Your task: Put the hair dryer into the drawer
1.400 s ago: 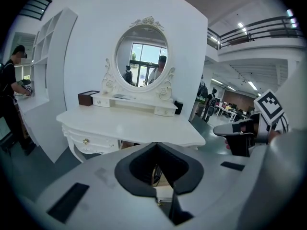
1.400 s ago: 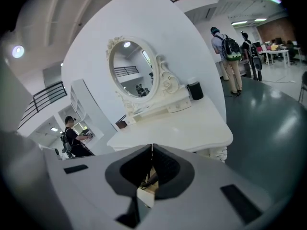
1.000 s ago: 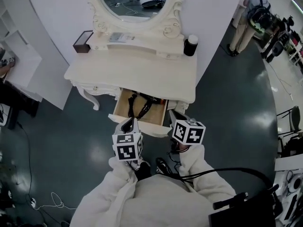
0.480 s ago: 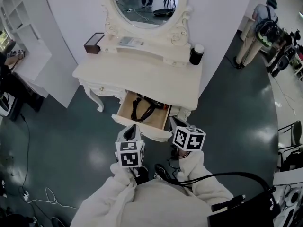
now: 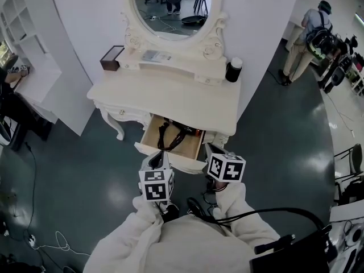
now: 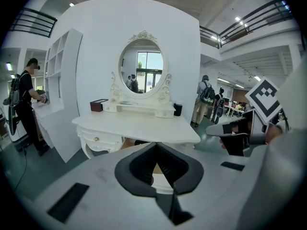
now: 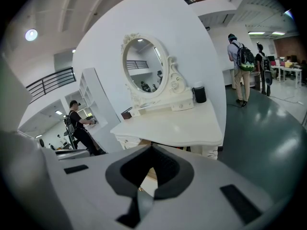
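White dressing table [image 5: 170, 98], oval mirror [image 5: 170, 10], black canister [image 5: 232, 71], dark box [image 5: 111, 57]

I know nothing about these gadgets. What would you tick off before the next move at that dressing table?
1. Hair dryer inside the drawer: ok, it lies in there.
2. Cord clear of the drawer's edges: cannot tell.
3. Left gripper empty: ok, jaws together on nothing.
4. Right gripper empty: ok, jaws together on nothing.
5. Drawer closed: not ok, it stands pulled out.
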The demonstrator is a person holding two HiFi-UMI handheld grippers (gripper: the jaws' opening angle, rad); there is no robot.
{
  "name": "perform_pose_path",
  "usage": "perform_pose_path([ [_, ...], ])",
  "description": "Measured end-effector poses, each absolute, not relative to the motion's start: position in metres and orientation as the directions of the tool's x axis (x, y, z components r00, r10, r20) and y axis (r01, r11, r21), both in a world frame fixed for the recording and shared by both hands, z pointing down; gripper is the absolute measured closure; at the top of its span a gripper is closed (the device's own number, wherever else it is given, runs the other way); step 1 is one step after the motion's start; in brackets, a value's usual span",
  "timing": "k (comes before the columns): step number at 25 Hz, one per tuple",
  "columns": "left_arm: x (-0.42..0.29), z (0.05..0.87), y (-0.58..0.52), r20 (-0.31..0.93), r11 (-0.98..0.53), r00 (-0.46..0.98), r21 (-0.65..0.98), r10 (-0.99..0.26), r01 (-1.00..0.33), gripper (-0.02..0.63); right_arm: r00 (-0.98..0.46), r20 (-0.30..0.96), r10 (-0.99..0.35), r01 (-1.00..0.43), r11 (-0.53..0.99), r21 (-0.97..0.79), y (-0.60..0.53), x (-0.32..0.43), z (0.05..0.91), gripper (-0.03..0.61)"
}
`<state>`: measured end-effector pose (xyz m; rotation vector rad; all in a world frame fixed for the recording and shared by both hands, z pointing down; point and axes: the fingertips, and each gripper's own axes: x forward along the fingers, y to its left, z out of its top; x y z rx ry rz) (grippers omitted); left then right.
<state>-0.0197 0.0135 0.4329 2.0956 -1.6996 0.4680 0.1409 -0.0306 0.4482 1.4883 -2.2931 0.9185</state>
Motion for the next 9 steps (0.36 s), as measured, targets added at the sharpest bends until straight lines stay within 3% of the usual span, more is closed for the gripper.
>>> perform_pose_path([
  [9, -0.031, 0.434, 0.012, 0.494, -0.179, 0.21, 0.11, -0.844, -0.978, 0.606, -0.452, 0.528, -0.719, -0.885, 0.288, -0.366, -0.031, 0.128, 0.447, 0.518],
])
